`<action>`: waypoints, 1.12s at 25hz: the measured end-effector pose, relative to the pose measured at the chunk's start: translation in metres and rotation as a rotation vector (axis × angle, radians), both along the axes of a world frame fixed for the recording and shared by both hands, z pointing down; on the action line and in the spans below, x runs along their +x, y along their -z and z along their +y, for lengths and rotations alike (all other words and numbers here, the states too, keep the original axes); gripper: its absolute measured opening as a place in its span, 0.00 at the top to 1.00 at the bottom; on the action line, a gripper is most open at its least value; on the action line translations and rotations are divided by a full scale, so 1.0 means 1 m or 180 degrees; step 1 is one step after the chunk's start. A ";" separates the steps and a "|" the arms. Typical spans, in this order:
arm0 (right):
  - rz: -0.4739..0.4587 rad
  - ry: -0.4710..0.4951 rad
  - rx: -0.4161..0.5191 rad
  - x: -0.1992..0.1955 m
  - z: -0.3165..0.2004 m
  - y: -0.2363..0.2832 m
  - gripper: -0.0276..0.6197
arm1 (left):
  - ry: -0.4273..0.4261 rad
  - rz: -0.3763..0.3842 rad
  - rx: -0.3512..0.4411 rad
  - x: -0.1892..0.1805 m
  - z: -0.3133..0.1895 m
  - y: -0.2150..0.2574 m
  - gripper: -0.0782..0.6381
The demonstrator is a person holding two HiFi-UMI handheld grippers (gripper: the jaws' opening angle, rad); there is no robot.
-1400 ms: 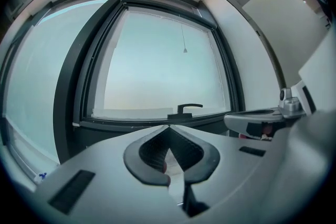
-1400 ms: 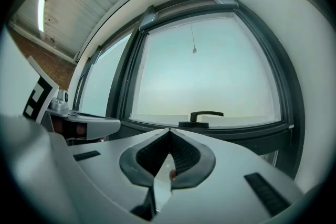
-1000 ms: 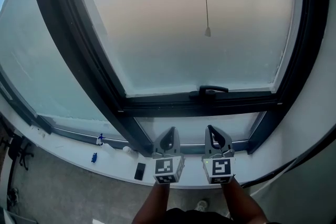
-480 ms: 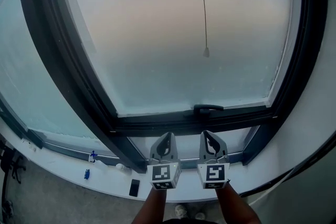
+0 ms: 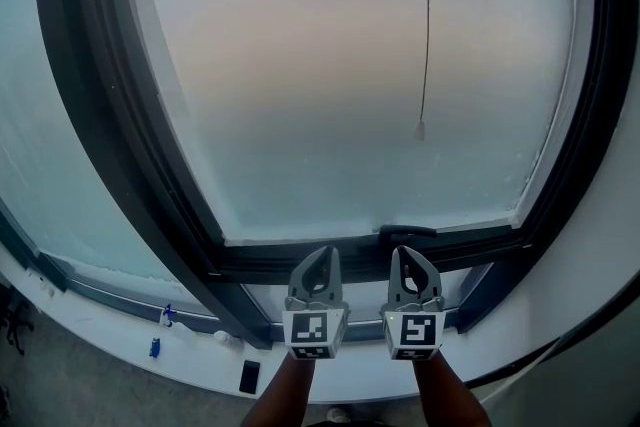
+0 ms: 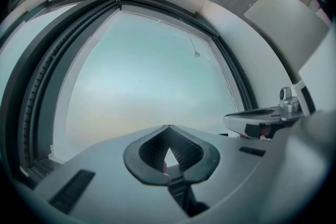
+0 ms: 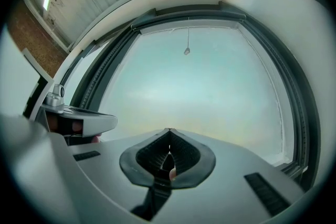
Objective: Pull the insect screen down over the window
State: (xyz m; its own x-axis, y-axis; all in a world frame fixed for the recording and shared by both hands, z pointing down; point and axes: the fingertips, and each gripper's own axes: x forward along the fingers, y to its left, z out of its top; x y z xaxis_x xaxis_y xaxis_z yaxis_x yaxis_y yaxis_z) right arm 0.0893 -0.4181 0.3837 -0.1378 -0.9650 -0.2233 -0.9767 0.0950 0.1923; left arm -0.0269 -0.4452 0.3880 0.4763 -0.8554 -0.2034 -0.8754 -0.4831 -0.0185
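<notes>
Your left gripper (image 5: 320, 255), jaws pressed together and empty, sits just below and left of the window handle (image 5: 407, 231). Your right gripper (image 5: 411, 253), likewise closed and empty, is directly beneath that handle. The insect screen's pull cord (image 5: 426, 35) hangs over the pane, its toggle (image 5: 420, 129) well above the handle, slightly right.

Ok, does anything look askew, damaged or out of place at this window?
Nothing stands out. The pull cord hangs straight in front of the pane and the handle lies level. The left claw and right claw sit shut and empty below it. A few small items lie on the sill at left.
</notes>
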 end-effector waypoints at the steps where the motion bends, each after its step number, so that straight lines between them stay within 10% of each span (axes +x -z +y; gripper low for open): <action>1: -0.0008 -0.0011 0.0041 0.000 -0.002 0.005 0.95 | -0.0017 0.0014 0.0031 0.000 -0.003 0.005 0.89; 28: 0.0221 -0.0165 0.1283 0.062 -0.009 0.217 0.95 | 0.0152 -0.0126 0.1488 0.021 -0.025 0.232 0.89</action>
